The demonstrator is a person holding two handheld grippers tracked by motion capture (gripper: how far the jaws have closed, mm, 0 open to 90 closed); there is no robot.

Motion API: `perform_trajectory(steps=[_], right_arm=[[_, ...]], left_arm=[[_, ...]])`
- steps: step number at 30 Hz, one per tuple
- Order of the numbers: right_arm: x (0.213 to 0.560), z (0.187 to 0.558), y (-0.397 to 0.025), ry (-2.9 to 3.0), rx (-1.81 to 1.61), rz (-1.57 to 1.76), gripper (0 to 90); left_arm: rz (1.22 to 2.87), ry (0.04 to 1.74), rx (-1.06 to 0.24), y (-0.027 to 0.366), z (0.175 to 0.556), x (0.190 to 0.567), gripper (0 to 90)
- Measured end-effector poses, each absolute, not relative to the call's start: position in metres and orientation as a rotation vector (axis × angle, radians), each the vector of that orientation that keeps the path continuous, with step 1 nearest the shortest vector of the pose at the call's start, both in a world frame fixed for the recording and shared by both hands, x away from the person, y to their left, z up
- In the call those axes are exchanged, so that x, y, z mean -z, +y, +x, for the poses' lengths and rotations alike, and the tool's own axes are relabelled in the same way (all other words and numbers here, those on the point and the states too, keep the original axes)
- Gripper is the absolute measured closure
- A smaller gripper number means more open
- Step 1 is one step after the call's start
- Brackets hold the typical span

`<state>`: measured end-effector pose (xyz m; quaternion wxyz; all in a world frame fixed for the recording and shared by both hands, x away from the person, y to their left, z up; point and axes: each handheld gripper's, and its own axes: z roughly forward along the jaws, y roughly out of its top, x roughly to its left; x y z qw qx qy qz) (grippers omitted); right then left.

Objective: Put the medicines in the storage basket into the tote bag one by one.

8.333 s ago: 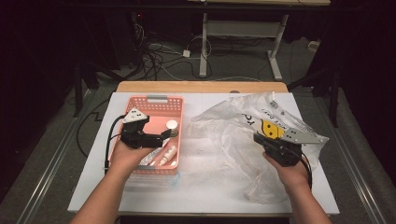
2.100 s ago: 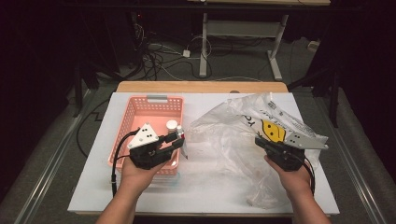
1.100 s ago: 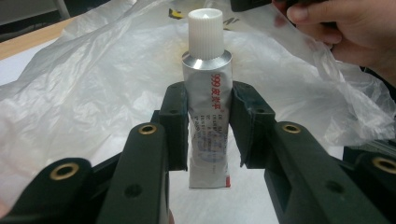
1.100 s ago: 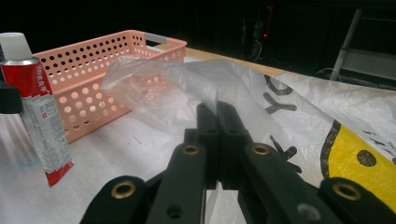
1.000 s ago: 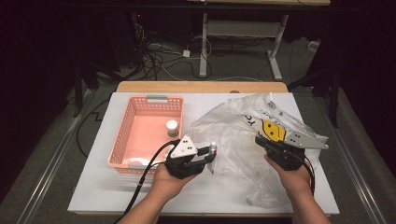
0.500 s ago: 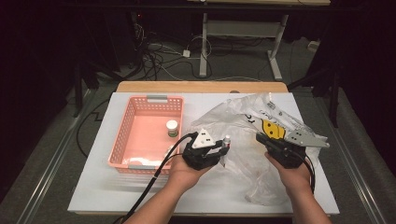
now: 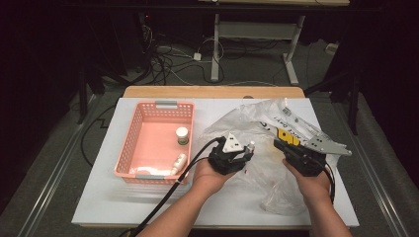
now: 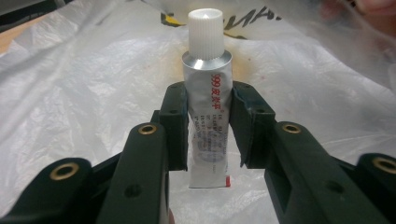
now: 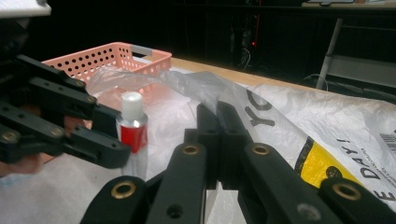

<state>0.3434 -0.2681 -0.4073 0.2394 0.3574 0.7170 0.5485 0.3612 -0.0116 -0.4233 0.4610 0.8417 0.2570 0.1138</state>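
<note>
The left gripper point(image 8: 208, 126) is clamping a white-capped ointment tube point(image 8: 208, 100), holding it just over the plastic bag's point(image 7: 257, 128) mouth for insertion. The right gripper point(image 9: 219, 122) is pinching the bag's edge, lifting it open.

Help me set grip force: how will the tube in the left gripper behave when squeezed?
The tube looks like thin metal, so it would probably dent. Its flat crimped end likely stops rolling. It seems light, as the left gripper holds it upright.

Tube point(image 8: 208, 100) was silver with red print, white ribbed cap; basket point(image 7: 129, 147) salmon-pink; bag point(image 9: 327, 126) translucent white with yellow patch.
</note>
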Motion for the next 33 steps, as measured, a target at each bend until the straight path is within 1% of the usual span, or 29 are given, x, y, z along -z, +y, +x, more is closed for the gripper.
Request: perform_trajectory(steps=[30, 32, 33], right_arm=[[0.404, 0.343, -0.271, 1.941, -1.514, 0.973, 90.0], [0.404, 0.343, -0.271, 1.946, -1.51, 0.971, 90.0], [0.405, 0.343, -0.272, 1.949, -1.511, 0.969, 90.0]], left_arm=[[2.069, 0.685, -0.286, -0.058, 0.398, 0.454, 66.5], [2.069, 0.696, -0.301, -0.06, 0.4, 0.456, 66.0], [2.064, 0.703, -0.295, -0.06, 0.4, 0.457, 63.9]])
